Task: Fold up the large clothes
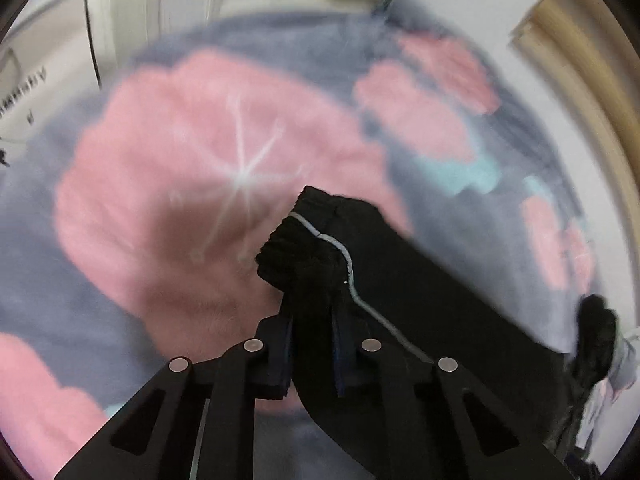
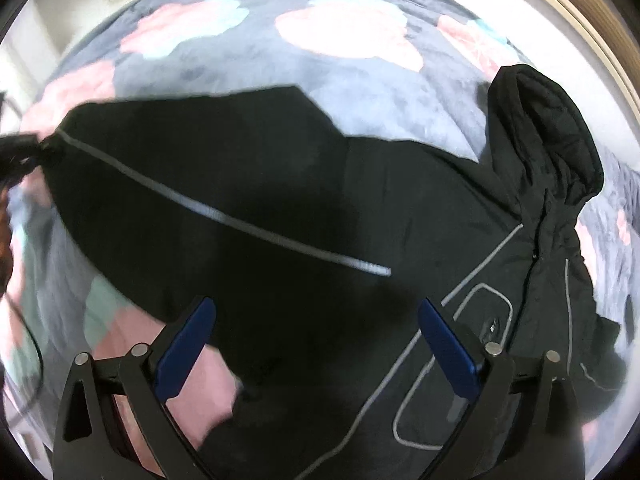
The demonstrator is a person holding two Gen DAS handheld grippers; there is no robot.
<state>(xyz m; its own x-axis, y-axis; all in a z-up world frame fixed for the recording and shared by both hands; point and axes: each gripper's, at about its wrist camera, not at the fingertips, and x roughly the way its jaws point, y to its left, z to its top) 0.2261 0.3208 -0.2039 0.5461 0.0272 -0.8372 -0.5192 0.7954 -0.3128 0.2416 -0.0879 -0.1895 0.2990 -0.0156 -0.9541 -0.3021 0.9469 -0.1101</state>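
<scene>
A black hooded jacket (image 2: 280, 208) with thin grey piping lies spread on a grey bedspread (image 2: 248, 64) with pink flowers. Its hood (image 2: 548, 136) lies bunched at the right. In the left wrist view my left gripper (image 1: 312, 320) is shut on the sleeve (image 1: 400, 280), just behind its ribbed cuff (image 1: 296, 248). That sleeve stretches off to the lower right. In the right wrist view my right gripper (image 2: 316, 308) is open above the jacket body, blue pads (image 2: 448, 344) wide apart, nothing between them. The left gripper (image 2: 20, 152) shows at the far left edge, at the sleeve's end.
The bedspread (image 1: 168, 184) covers the bed under everything. A pale wooden bed frame (image 1: 576, 64) curves along the right side. White walls and a door (image 1: 132, 8) stand beyond the bed. A dark cable (image 2: 32, 344) hangs at the lower left of the right wrist view.
</scene>
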